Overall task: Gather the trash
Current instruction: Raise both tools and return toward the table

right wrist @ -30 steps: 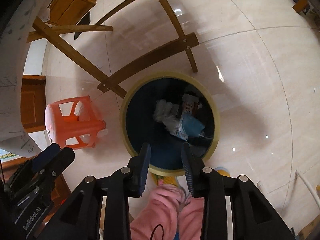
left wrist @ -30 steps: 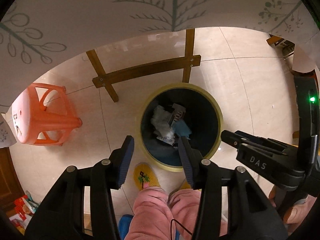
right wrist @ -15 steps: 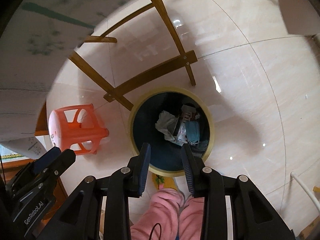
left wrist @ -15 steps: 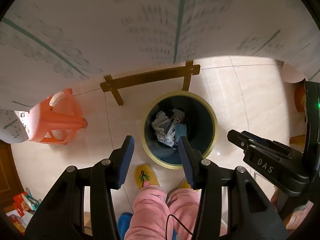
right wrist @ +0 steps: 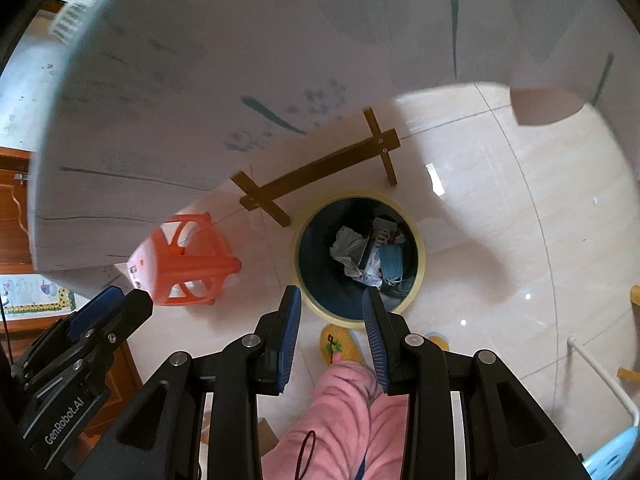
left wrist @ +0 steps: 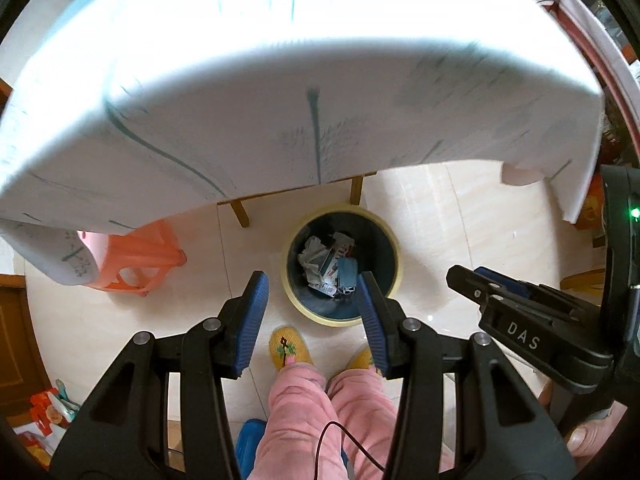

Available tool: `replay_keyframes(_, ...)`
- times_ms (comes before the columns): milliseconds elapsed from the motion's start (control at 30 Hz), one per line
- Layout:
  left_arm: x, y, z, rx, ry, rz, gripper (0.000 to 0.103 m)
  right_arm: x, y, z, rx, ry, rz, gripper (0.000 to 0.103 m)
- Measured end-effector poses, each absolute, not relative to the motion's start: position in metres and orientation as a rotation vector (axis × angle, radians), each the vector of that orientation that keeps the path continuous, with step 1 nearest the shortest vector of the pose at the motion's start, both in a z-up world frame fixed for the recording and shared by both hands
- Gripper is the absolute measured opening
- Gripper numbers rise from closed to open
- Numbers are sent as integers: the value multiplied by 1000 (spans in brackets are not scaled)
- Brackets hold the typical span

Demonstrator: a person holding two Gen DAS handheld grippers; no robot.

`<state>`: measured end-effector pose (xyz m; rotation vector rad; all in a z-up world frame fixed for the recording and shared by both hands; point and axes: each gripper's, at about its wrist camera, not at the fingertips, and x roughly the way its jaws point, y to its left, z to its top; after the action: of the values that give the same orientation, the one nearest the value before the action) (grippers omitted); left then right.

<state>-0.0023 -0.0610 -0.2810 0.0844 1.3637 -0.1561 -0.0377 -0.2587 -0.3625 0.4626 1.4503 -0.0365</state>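
Both grippers are hanging above the floor with jaws apart and gripping nothing: the left gripper (left wrist: 312,300) and the right gripper (right wrist: 332,312); collected trash (left wrist: 330,270) is lying inside the bin (left wrist: 289,280), well below them. Risk, as judged: the draped tablecloth (left wrist: 280,100) is crowding both lenses, so a raised finger may be snagging it. The right wrist view is showing the table's wooden crossbar (right wrist: 320,172) whole; the left view is showing only its stubs.

Black plastic left gripper (left wrist: 312,300) and right gripper (right wrist: 331,314) are wearing ribbed blue pads (left wrist: 251,316), silver screws, white "DAS" and "GenRobot.AI" lettering; below them, pink fleece trousers (left wrist: 320,412) and yellow knitted slippers (left wrist: 287,346) are showing.
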Motion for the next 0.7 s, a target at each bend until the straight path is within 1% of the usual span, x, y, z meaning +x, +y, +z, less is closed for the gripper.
replay_keyframes(300,-25,-61,-185,107,1284,-172,42,-45,-251,-259,392,1384,15,34)
replay_keyframes(567,-37,-55,-116,110,1210,-132,42,-55,-241,-175,305,1299,85,34)
replay_keyframes(633,-35,-53,-105,106,1189,-122,43,-57,-240,-155,283,1263,99,34)
replay_keyframes(700,-36,-48,-87,101,1159,-107,45,-57,-241,-139,268,1233,108,35)
